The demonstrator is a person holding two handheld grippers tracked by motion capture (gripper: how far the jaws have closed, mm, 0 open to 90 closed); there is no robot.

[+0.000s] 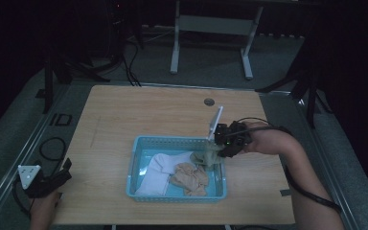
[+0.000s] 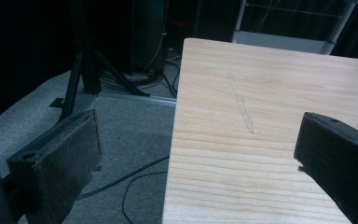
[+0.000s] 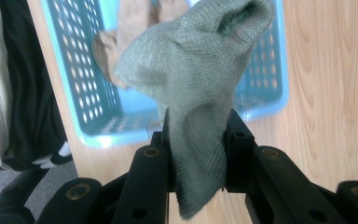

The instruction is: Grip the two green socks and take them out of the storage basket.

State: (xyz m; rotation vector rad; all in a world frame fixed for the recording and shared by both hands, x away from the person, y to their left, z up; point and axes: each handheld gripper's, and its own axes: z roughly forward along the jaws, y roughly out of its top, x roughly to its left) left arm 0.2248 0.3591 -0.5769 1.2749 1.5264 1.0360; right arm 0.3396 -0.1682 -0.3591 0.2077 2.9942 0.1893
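A light blue perforated basket [image 1: 139, 143] sits on the wooden table and holds a white sock [image 1: 155, 172] and tan socks [image 1: 190, 176]. My right gripper [image 1: 214, 155] hangs over the basket's right end, shut on a grey-green sock [image 3: 198, 84] that is pinched between its black jaws; the sock's open cuff droops toward the basket [image 3: 88, 93]. My left gripper [image 1: 63, 171] rests at the table's near left corner. In the left gripper view its two padded jaws stand wide apart, and between them are bare table and floor.
The wooden table [image 1: 124, 110] has a small round hole [image 1: 209, 101] near its far edge. Cables [image 1: 52, 148] lie on the grey floor at the left. A white-legged frame [image 1: 211, 28] stands beyond the table. Dark stands flank both sides.
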